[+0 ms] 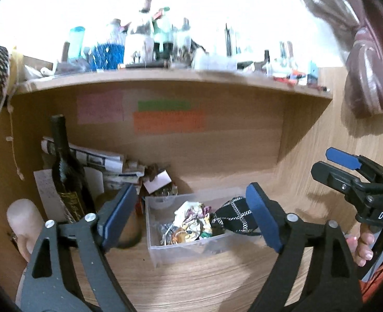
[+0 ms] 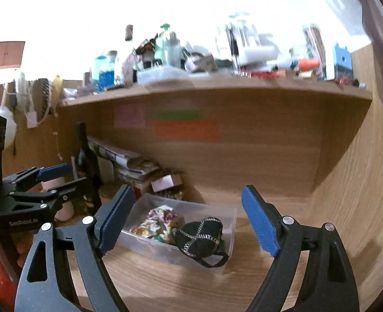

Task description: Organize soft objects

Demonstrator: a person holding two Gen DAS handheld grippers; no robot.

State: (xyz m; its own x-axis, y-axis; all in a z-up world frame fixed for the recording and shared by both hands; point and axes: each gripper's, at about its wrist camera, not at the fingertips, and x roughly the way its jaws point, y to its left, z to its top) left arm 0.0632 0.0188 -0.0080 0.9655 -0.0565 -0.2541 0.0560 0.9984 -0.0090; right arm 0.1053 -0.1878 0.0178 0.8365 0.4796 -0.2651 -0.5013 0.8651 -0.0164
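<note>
A clear plastic box [image 1: 155,236] [image 2: 230,223] stands on the wooden desk. In it lie a crumpled floral cloth [image 1: 191,221] [image 2: 160,221] and a black cloth with a white check pattern [image 1: 233,215] [image 2: 199,236], which hangs over the box's right rim. My left gripper [image 1: 191,215] is open and empty, just in front of the box. My right gripper [image 2: 189,221] is open and empty, also facing the box. Each gripper shows in the other's view, the right one [image 1: 347,166] and the left one [image 2: 53,179].
A dark wine bottle [image 1: 66,174] [image 2: 87,161], folded newspapers [image 1: 95,158] and small boxes stand at the back left under a cluttered shelf [image 1: 165,75] [image 2: 217,88]. Coloured sticky notes [image 1: 168,122] are on the back panel. A wooden side wall [image 2: 360,182] rises at right.
</note>
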